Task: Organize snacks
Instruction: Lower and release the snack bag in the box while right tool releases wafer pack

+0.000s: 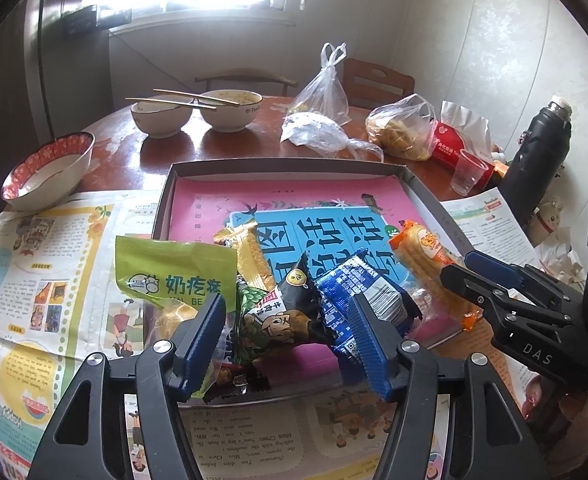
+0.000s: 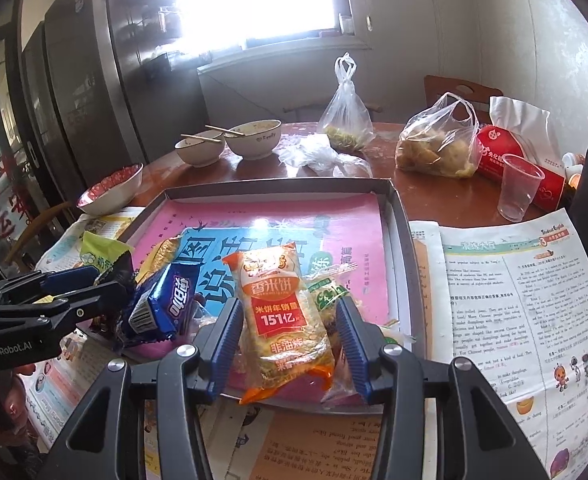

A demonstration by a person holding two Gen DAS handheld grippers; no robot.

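A grey tray (image 1: 282,165) with a pink and blue book inside holds a heap of snack packets at its near edge. My left gripper (image 1: 290,320) is open around a black beef snack packet (image 1: 290,312), with a blue Oreo packet (image 1: 358,292) against its right finger and a green milk snack bag (image 1: 174,272) to its left. My right gripper (image 2: 290,324) is open around an orange rice cracker packet (image 2: 282,320), also seen in the left wrist view (image 1: 426,256). The Oreo packet (image 2: 166,300) lies left of it, by the left gripper (image 2: 106,280).
Newspapers (image 2: 514,300) cover the table around the tray. Behind it stand bowls with chopsticks (image 1: 198,112), a red-rimmed bowl (image 1: 46,172), plastic bags (image 1: 322,120), a clear cup (image 2: 518,188), a red tissue pack (image 2: 522,160) and a black flask (image 1: 538,148).
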